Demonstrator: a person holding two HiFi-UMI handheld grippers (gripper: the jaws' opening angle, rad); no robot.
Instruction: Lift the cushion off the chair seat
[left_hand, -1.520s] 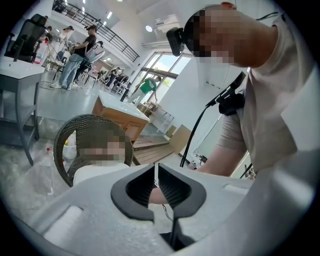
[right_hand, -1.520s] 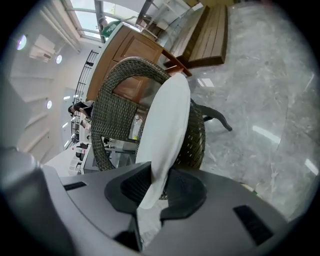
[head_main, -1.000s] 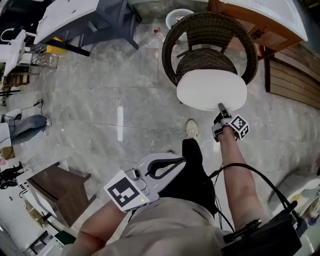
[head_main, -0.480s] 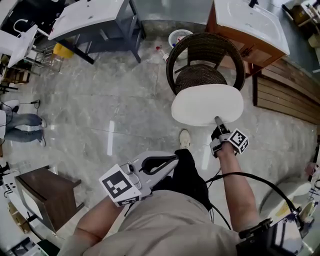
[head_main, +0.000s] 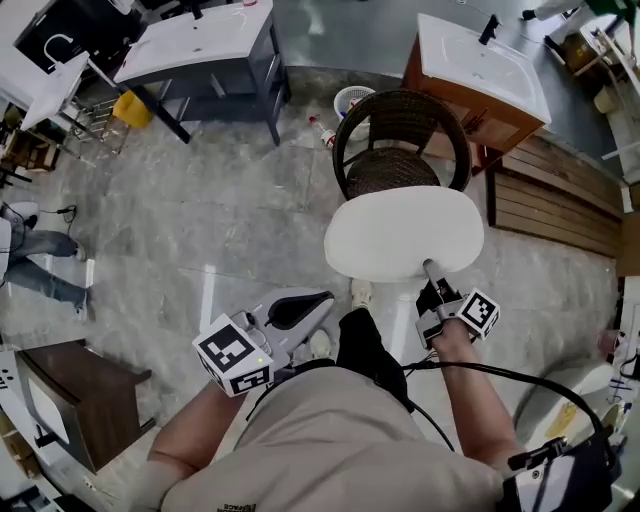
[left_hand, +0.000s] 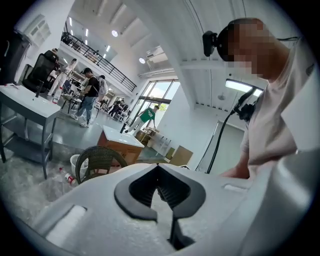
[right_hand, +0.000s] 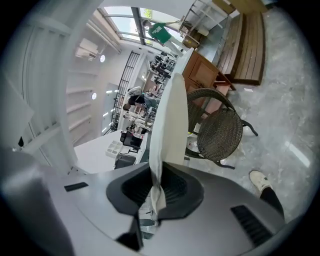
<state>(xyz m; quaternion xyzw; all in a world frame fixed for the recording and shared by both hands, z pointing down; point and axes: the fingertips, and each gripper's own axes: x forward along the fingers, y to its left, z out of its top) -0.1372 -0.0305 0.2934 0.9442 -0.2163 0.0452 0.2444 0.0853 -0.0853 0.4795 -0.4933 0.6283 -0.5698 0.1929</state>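
Note:
A white oval cushion (head_main: 405, 235) hangs in the air above and in front of the brown wicker chair (head_main: 400, 125), whose woven seat (head_main: 385, 170) lies bare. My right gripper (head_main: 432, 272) is shut on the cushion's near edge. In the right gripper view the cushion (right_hand: 167, 120) stands edge-on, its seam pinched between the jaws of the right gripper (right_hand: 156, 182), with the chair (right_hand: 220, 132) beyond. My left gripper (head_main: 320, 298) is held near my body, shut and with nothing in it. In the left gripper view, the left gripper (left_hand: 159, 170) points toward the chair (left_hand: 97, 157).
A wooden vanity with a white sink top (head_main: 480, 70) stands behind the chair. A white basket (head_main: 352, 100) and a bottle (head_main: 322, 132) lie on the floor beside it. Wooden slats (head_main: 550, 205) lie right, a grey table (head_main: 200, 45) far left, a dark wooden box (head_main: 60, 400) near left.
The right gripper has risen with the cushion, which has come off the chair seat toward me and uncovered it. The left gripper has also moved up.

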